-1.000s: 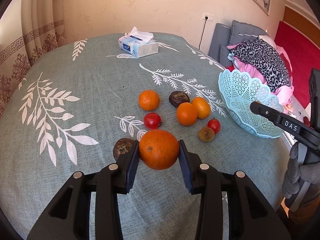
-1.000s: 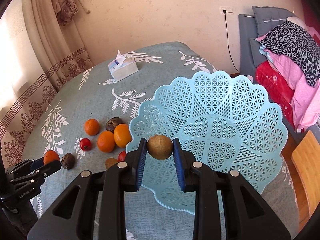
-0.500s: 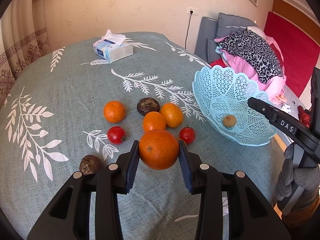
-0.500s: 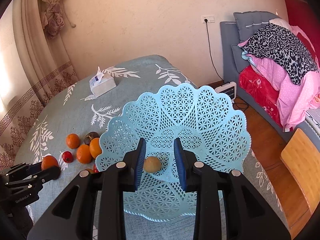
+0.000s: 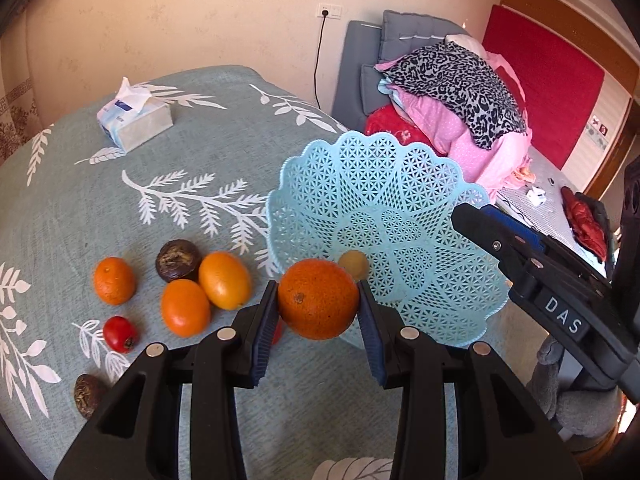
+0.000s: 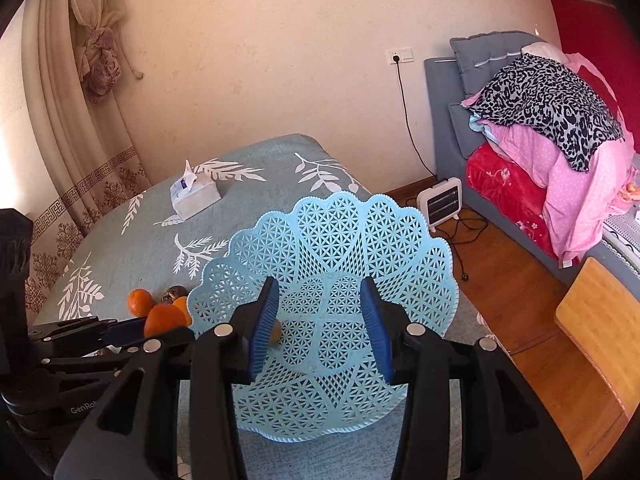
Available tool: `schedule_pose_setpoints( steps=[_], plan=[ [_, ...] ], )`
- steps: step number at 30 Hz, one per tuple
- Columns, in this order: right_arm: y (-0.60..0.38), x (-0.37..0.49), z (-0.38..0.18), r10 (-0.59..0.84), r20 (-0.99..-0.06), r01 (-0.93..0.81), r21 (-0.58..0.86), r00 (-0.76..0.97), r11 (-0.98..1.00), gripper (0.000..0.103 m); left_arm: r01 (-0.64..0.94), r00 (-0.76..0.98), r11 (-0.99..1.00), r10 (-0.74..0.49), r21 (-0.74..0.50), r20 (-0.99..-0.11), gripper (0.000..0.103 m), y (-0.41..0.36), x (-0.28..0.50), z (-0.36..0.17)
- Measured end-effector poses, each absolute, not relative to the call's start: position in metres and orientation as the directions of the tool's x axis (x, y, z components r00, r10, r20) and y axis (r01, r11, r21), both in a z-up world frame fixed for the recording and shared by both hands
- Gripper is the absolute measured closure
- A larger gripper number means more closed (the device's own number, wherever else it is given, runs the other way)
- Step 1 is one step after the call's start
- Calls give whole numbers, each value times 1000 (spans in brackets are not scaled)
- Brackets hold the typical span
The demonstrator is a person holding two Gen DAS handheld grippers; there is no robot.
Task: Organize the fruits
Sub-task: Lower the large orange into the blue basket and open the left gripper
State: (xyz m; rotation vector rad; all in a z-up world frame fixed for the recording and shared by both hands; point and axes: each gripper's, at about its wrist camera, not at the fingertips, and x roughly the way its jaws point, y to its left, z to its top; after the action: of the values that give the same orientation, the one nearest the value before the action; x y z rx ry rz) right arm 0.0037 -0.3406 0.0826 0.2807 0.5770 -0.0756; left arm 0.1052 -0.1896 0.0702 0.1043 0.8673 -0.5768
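Left gripper (image 5: 319,308): it holds the big orange (image 5: 318,298) between its two blue pads, one pad on each side of the fruit. The orange is lifted above the counter (image 5: 200,168), just at the near edge of the basket (image 5: 380,184).
Right gripper (image 6: 320,320): its jaws are opening and nothing is pressed between them. It hangs over the near part of the basket. In the left wrist view it comes in from the right side, above the basket rim.
Basket: light blue plastic with a net pattern and a wavy rim. It stands on the right part of the counter, close to the counter edge.
Small brown fruit (image 5: 353,265): it lies inside the basket near the middle. In the right wrist view it is half hidden behind the left finger of the right gripper.
Fruits on the counter: two oranges (image 5: 225,279) lie touching each other, just left of the basket. A dark wrinkled fruit (image 5: 178,260) lies behind them and touches them. A smaller orange (image 5: 114,280) lies more to the left, apart. A small red fruit (image 5: 119,333) lies in front of it. Another dark wrinkled fruit (image 5: 86,395) lies nearest to the camera at the left edge.
Counter: it is covered by a grey-green cloth with white leaf prints.
Tissue box (image 5: 134,120): it stands at the far side of the counter, well apart from the fruits.
Room: a bed (image 5: 452,92) with pink and spotted blankets is at the right, behind the basket.
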Motion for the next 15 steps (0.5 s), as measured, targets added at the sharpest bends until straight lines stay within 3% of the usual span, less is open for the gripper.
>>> schedule_pose_setpoints(
  steps=[7,11,15],
  plan=[
    [-346,4,81,5,-547,162,256,837,953,59,546,476,820,-474,-174,-741,63,-203,114,65],
    [-343,2,82,-8,-531,160,242,847,957,59,496,514,847,-464,-192,-722,48,-184,122,70],
    [-337,3,82,5,-529,142,238,849,961,59,476,551,861,-451,-180,-701,47,-166,126,80]
  ],
)
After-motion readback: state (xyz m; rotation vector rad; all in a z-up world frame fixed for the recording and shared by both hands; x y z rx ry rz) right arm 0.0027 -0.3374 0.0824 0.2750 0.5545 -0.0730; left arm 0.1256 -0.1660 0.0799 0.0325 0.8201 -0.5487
